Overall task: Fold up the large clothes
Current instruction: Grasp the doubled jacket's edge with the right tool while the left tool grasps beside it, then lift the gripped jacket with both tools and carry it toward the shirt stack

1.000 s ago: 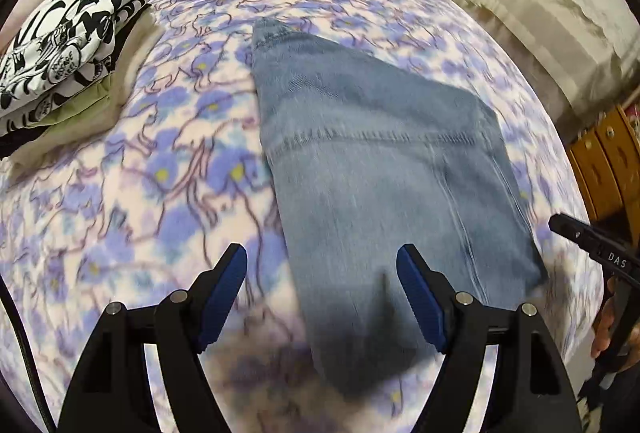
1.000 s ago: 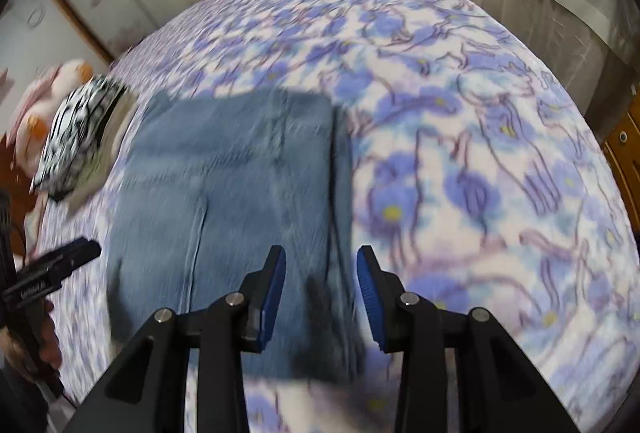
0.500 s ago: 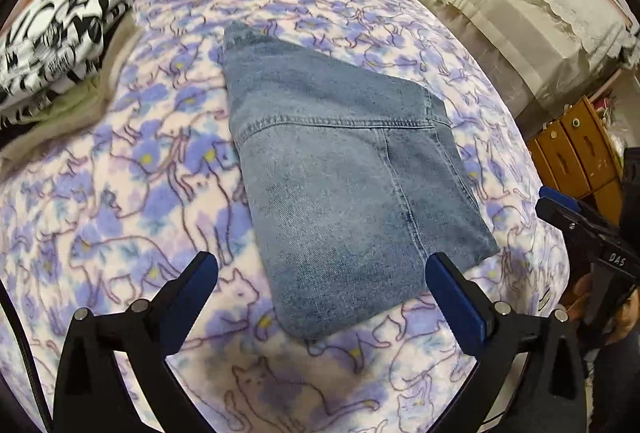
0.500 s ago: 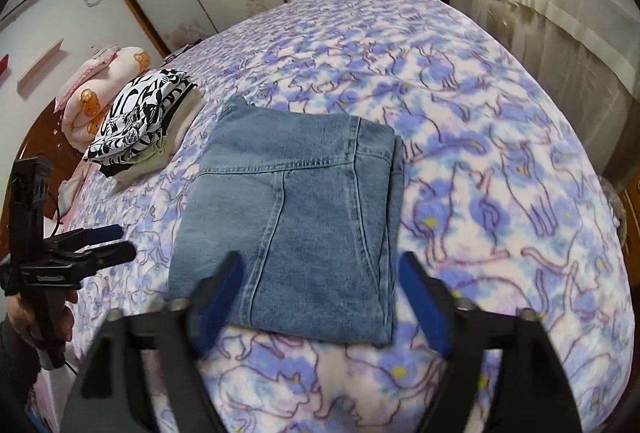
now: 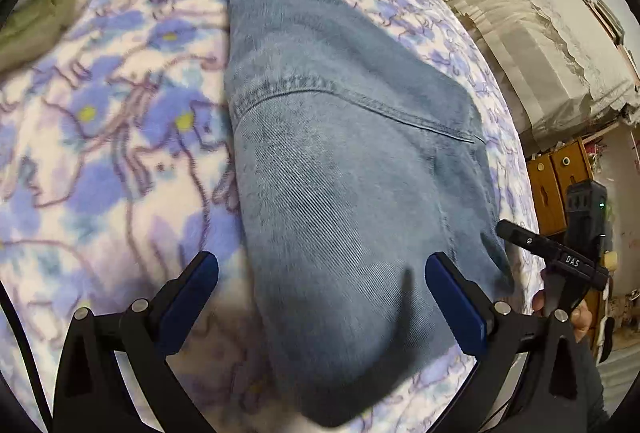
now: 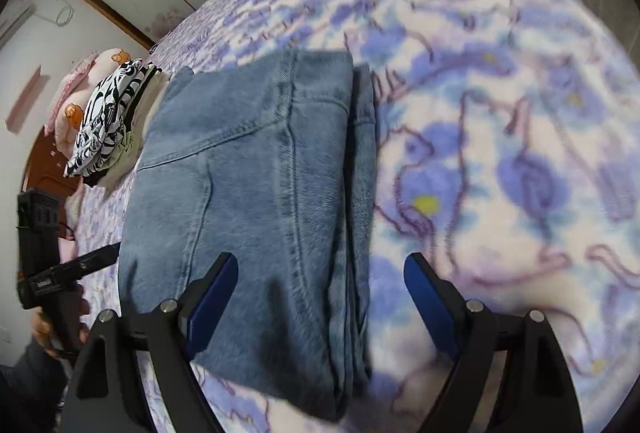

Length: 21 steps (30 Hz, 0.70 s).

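Folded light-blue jeans lie flat on the flowered bed cover; they also show in the right wrist view. My left gripper is open and empty, low over the near left corner of the jeans, its jaws straddling that edge. My right gripper is open and empty, low over the jeans' near right folded edge. The right gripper also shows at the right edge of the left wrist view, and the left gripper at the left edge of the right wrist view.
A stack of folded clothes with a black-and-white patterned top lies at the far left of the bed, by a pink plush pillow. Another covered bed and a wooden cabinet stand to the right.
Both grippers have dropped back down close to the jeans after lifting away half a second ago. Both stay wide open. The jeans have not moved.
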### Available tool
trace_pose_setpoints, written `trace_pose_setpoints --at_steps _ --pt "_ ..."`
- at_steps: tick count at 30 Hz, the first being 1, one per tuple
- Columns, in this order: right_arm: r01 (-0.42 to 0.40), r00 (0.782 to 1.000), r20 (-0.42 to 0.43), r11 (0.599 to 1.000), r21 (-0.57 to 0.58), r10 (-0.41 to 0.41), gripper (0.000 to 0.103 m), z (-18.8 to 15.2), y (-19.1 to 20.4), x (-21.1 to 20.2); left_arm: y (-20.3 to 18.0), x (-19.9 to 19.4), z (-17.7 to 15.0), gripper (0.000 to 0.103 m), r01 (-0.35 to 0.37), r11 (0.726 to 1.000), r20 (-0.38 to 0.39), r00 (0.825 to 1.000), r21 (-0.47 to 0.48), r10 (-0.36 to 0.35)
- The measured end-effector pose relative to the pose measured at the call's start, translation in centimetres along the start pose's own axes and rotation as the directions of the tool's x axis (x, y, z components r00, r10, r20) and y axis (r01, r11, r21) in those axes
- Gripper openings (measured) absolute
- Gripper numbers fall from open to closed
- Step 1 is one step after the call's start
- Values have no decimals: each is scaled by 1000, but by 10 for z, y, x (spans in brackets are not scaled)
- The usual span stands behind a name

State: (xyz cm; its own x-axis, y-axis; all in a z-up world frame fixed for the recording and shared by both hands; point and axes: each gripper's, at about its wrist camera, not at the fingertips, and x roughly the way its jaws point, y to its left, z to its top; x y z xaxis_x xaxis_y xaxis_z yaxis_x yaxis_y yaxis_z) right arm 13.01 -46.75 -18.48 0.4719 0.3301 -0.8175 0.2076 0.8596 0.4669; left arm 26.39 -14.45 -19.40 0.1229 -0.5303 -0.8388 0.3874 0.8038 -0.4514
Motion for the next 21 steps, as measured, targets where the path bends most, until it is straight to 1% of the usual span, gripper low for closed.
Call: trace_pose_setpoints --at_steps 1,4,5,7,8,10,13,15,18,21 --pt "-14 1000 -11 1000 -1 14 86 3 -2 7 2 7 2 103 13 1000 -6 1000 -4 -13" --pt "-66 998 -7 998 -20 66 87 12 -1 18 9 25 7 103 46 999 -16 999 -22 -46" --pt "-106 994 -3 994 -28 106 87 17 0 22 12 31 10 103 64 997 -12 998 -31 -64" --pt "-162 987 -6 986 -35 162 85 26 3 31 13 38 15 103 81 996 -4 997 -31 -81" --pt "-172 985 -9 984 -39 171 85 29 4 34 12 41 17 103 83 996 -5 996 -26 -84" --pt "-160 987 -27 986 -56 159 86 36 10 45 10 48 23 103 71 997 -20 997 -5 -71" --pt "-103 993 -67 990 -95 97 87 38 18 60 8 55 28 103 62 998 -45 997 14 -62" --pt "-72 995 -76 989 -129 63 87 36 26 62 7 56 29 103 59 998 -44 997 34 -57" --pt "-71 995 -72 991 -111 63 87 36 26 62 8 55 28 103 61 997 -40 997 42 -59" --pt "-47 996 -79 991 -123 37 87 36 31 65 5 55 29 103 34 998 -42 999 50 -32"
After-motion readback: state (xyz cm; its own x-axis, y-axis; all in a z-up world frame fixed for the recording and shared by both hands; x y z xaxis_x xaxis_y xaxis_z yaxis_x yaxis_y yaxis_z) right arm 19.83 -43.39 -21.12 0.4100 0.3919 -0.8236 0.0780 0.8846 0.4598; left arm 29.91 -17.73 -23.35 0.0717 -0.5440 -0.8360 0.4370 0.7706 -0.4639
